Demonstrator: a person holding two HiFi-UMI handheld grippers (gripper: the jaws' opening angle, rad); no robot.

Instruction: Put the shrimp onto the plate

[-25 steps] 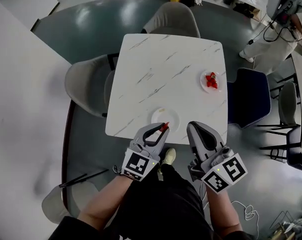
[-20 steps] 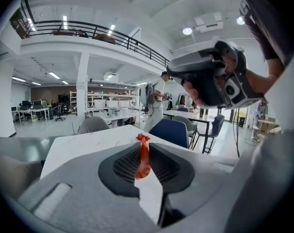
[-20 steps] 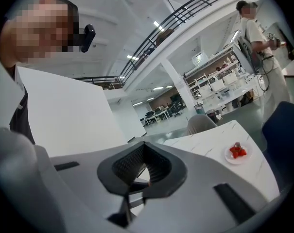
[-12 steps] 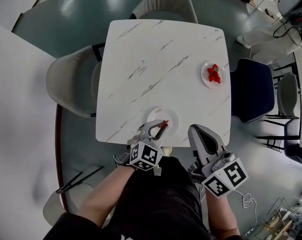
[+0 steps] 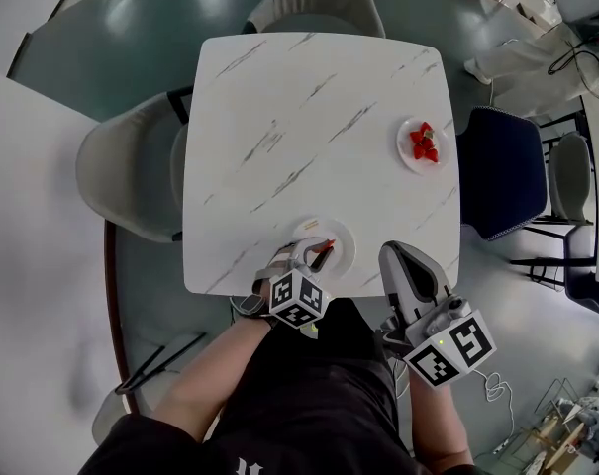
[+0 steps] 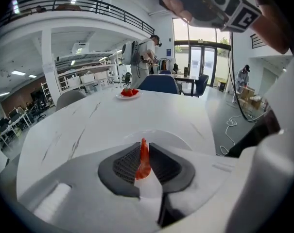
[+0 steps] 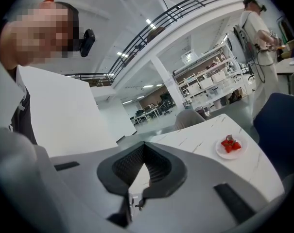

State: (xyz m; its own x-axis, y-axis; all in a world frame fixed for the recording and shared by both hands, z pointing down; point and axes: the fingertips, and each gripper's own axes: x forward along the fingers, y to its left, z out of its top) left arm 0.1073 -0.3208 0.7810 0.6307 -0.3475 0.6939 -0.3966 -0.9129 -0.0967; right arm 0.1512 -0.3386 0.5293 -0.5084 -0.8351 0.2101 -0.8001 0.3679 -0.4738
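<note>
My left gripper (image 5: 322,252) is shut on a red shrimp (image 5: 325,249) and holds it just over the empty white plate (image 5: 339,236) at the near edge of the marble table (image 5: 309,117). In the left gripper view the shrimp (image 6: 144,159) stands upright, pinched between the dark pads, with the plate (image 6: 168,140) right behind it. A second small plate (image 5: 406,152) with several red shrimps (image 5: 423,143) sits near the table's right edge. My right gripper (image 5: 402,255) hovers at the near right corner, shut and empty; its own view shows the jaws (image 7: 144,160) closed on nothing.
A grey chair (image 5: 121,176) stands at the table's left, another (image 5: 314,3) at the far side, and a dark blue chair (image 5: 502,171) at the right. A person in white (image 5: 542,47) stands beyond the far right. The shrimp plate (image 7: 231,146) shows far off in the right gripper view.
The left gripper has moved forward with the shrimp, from the table's near edge to over the empty plate. The right gripper has stayed near the corner.
</note>
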